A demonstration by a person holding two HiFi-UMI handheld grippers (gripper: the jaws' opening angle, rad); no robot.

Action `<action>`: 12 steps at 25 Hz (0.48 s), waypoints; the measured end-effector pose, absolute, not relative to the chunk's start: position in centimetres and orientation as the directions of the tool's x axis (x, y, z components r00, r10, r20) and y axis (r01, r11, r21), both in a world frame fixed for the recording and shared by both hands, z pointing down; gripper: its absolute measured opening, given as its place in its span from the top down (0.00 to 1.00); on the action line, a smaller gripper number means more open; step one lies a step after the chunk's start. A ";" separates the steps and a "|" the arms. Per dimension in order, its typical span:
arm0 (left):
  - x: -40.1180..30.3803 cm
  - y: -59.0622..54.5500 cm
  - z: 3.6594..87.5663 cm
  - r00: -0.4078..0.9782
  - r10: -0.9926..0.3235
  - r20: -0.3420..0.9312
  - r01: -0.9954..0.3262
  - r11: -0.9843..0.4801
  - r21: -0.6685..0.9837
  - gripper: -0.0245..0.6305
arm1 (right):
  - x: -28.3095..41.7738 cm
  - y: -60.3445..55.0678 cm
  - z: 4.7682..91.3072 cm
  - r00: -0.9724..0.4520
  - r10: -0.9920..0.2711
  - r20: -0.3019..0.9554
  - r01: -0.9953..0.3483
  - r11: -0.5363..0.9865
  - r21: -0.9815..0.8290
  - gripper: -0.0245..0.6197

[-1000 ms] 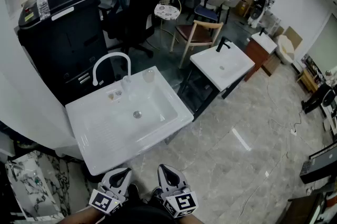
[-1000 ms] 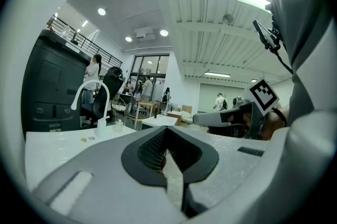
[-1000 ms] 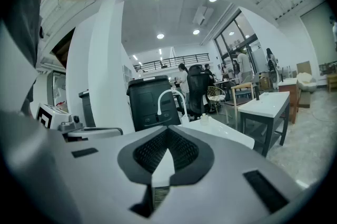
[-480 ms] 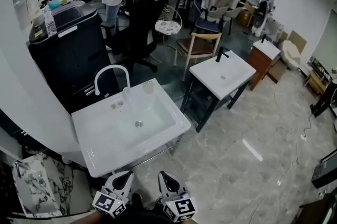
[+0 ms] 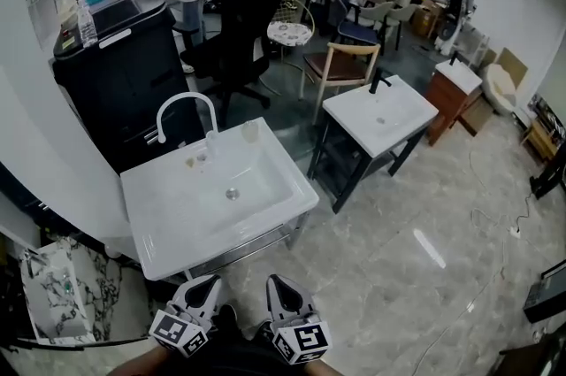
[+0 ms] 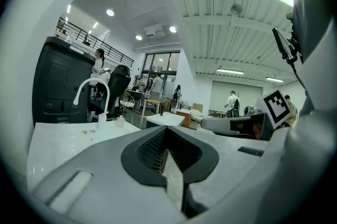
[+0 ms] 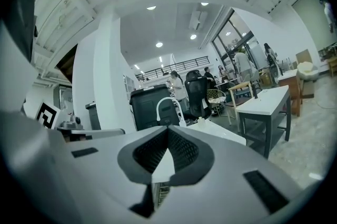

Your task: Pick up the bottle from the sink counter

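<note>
A small clear bottle (image 5: 211, 144) stands at the base of the white curved faucet (image 5: 181, 104) on the back rim of the white sink counter (image 5: 168, 228). A second small clear container (image 5: 251, 131) stands to its right. Both grippers hang low at the view's bottom edge, well short of the sink: the left gripper (image 5: 205, 287) and the right gripper (image 5: 281, 286), each shut with nothing held. In the left gripper view the bottle (image 6: 100, 122) is far beyond the shut left gripper (image 6: 167, 153). The right gripper (image 7: 167, 152) also points toward the faucet (image 7: 168, 107).
A black cabinet (image 5: 124, 73) with a water bottle (image 5: 87, 22) on top stands behind the sink. To the right is a second sink table (image 5: 380, 113), with a black office chair (image 5: 243, 20), a wooden chair (image 5: 340, 65) and people behind. A marbled panel (image 5: 62, 303) lies at the lower left.
The head view has shifted a little, so the sink sits slightly lower and more central. Both grippers stay shut at the bottom edge. People at the back have moved.
</note>
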State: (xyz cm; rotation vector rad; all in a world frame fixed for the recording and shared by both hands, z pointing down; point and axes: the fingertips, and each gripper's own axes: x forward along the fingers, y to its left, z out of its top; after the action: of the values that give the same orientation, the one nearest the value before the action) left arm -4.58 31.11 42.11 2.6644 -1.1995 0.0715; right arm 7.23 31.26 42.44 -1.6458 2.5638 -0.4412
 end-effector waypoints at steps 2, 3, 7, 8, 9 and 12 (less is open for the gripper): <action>-4.6 30.5 42.0 0.658 -0.741 0.132 -0.751 -0.636 0.177 0.96 | 7.7 30.8 42.6 -0.422 -0.900 0.108 -0.883 0.381 -0.275 0.95; -4.5 30.1 41.9 0.656 -0.743 0.132 -0.753 -0.633 0.177 0.96 | 7.9 30.5 42.6 -0.421 -0.900 0.111 -0.883 0.379 -0.276 0.95; -3.8 28.3 42.1 0.659 -0.741 0.128 -0.750 -0.637 0.180 0.96 | 8.6 28.9 42.8 -0.413 -0.903 0.116 -0.887 0.371 -0.273 0.95; -3.6 27.6 42.2 0.663 -0.738 0.127 -0.747 -0.639 0.183 0.96 | 8.8 28.3 42.9 -0.409 -0.905 0.118 -0.890 0.366 -0.272 0.95; -3.5 26.9 42.4 0.666 -0.735 0.126 -0.744 -0.642 0.185 0.96 | 9.0 27.7 43.1 -0.403 -0.907 0.122 -0.892 0.360 -0.272 0.95; -2.9 24.3 42.9 0.678 -0.724 0.122 -0.732 -0.653 0.192 0.96 | 9.9 25.5 43.8 -0.376 -0.916 0.138 -0.904 0.331 -0.271 0.95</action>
State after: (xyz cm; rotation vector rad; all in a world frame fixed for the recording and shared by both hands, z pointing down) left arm -2.90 24.27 42.91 2.6667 -1.1751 0.0509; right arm 9.91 25.51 43.83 -1.7315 2.5299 -0.4734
